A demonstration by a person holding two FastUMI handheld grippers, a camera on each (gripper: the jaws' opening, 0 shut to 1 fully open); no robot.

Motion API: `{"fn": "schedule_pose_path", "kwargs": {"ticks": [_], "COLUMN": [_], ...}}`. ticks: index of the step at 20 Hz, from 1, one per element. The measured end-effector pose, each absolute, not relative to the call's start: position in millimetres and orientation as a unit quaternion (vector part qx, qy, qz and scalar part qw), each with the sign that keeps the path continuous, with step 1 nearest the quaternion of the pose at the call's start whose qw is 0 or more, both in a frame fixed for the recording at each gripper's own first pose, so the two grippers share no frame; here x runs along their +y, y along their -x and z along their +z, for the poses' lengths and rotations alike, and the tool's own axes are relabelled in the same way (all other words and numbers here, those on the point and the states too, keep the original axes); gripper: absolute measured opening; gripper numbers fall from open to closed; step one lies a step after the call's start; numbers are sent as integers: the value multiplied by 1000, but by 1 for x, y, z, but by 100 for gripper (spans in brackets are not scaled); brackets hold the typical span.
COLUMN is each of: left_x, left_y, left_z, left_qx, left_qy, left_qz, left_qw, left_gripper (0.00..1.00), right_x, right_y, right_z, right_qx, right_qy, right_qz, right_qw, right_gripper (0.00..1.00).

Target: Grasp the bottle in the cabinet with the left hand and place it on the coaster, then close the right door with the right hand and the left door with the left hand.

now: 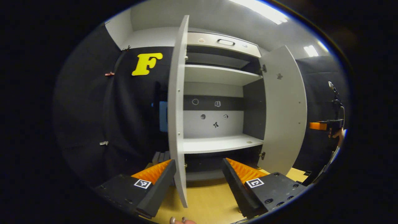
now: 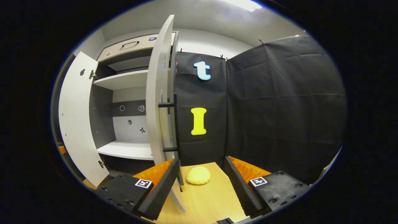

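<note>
With both grippers spread, each door's [image 1: 178, 109] edge seemingly sits between fingers.

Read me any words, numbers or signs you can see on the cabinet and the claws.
No readable words or numbers.
Left claw: square marker, pattern only, no text.
Right claw: second marker, pattern only, no text.
Cabinet back panel: small marks, too small to read.

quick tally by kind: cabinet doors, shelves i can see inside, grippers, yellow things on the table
cabinet doors, both open: 2, left door, right door
shelves inside: 2, upper shelf, lower shelf
grippers, both open: 2, left gripper, right gripper
yellow round item on the table: 1
total: 7
</note>
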State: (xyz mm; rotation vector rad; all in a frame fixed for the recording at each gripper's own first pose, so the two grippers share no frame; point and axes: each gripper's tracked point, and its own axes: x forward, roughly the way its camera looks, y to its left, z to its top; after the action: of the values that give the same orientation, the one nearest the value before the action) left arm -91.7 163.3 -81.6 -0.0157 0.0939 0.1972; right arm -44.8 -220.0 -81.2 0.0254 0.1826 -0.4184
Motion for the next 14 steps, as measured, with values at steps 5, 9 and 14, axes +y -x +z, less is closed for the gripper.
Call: {"fn": "schedule_pose_path", "kwargs": {"ticks": [5,9,14], "left_x": [196,210,213], "left_y": [117,131,136], "left_z": [-86,-85,-84], "left_qx": [55,64,63], "left_qy": [11,-12,-7], "left_qz": [182,226,249], "left_qw": [982,972,966], "left_gripper": [95,95,95], "right_x": [-206,-204,-190], "right_y": [22,12,4], "right_z": [-89,-96,-97], "right_qx": [101,111,108], "right_qy": [-35,-34,-46], "right_qz": [-132,-99,-54], "right_qw": [986,988,992], "right_gripper": [98,98,98]}}
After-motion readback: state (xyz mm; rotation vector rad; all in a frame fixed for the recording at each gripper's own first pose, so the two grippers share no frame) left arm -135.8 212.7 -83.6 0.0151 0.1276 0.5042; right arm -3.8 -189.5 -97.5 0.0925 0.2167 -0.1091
